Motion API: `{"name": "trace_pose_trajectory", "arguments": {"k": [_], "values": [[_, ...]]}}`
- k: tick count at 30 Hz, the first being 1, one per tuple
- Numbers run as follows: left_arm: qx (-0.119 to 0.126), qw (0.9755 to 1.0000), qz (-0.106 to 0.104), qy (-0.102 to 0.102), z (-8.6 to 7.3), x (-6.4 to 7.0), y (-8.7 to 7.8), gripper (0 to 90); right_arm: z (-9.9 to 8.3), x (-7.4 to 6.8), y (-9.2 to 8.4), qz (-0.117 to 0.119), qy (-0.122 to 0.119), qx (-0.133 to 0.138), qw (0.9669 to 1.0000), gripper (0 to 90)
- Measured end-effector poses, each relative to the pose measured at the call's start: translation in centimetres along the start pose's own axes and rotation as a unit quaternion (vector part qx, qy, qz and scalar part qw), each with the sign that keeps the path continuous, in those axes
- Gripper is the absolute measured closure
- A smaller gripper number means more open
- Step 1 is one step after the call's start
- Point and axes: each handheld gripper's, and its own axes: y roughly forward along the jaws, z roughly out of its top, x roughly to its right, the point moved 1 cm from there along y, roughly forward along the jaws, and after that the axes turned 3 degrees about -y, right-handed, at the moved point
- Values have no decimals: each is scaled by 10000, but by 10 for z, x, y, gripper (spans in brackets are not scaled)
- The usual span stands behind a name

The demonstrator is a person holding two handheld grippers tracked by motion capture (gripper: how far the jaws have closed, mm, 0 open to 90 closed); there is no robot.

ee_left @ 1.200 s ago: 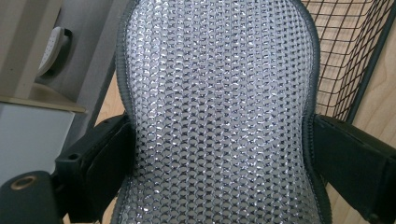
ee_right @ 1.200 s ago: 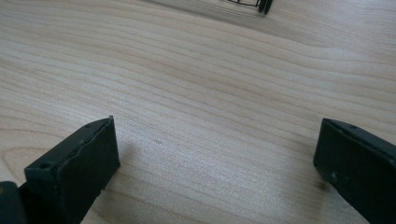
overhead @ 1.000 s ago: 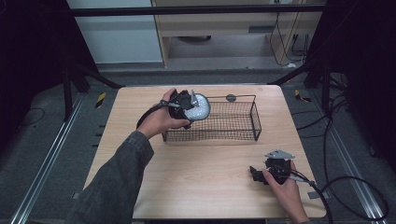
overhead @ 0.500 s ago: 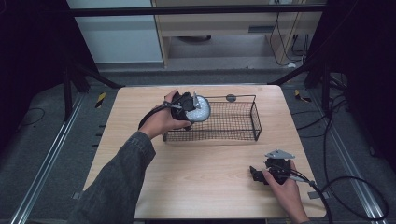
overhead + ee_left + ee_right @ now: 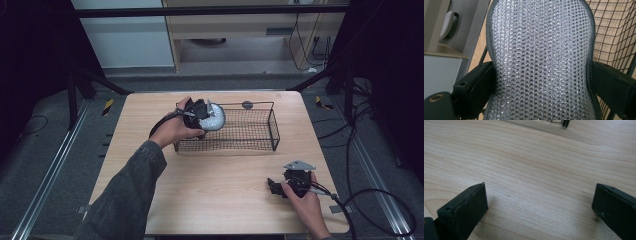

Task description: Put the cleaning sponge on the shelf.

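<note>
On the wooden table [image 5: 210, 190], the left gripper [image 5: 200, 114] clamps a silver mesh pad [image 5: 541, 62] over the wire basket [image 5: 250, 131]; the right gripper [image 5: 539, 205] rests wide open.

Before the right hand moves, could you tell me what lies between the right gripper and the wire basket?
Bare wooden table. In the high view, nothing lies between the right gripper and the wire basket; the right gripper view shows plain wood ahead.

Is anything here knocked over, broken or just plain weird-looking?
Nothing stands out. The left gripper holds a silvery mesh pad squeezed between its fingers at the left end of the wire basket, which sits upright. The right gripper rests open on the bare wooden table. No spills or damage are visible.
</note>
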Motion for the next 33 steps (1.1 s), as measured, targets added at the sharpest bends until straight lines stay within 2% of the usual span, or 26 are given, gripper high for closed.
{"name": "trace_pose_trajectory", "arguments": {"k": [7, 13, 16, 22, 30, 33], "values": [[15, 9999, -51, -87, -3, -2, 4, 65, 0, 0, 0, -1, 3, 0, 10000, 4], [3, 9999, -100, -13, -2, -1, 7, 59, 0, 0, 0, -2, -3, 6, 10000, 4], [41, 9998, -140, -107, -1, -1, 8, 48, 0, 0, 0, -2, -4, 6, 10000, 4], [68, 9995, -260, -169, 0, 0, 9, 33, 0, 0, 0, -1, -3, 6, 10000, 4], [113, 9994, -269, -187, 0, 1, 7, 38, 0, 0, 0, -2, -2, 6, 10000, 4], [146, 9990, -336, -263, -1, 3, 6, 38, 0, 0, 0, -2, -5, 7, 10000, 4]]}}
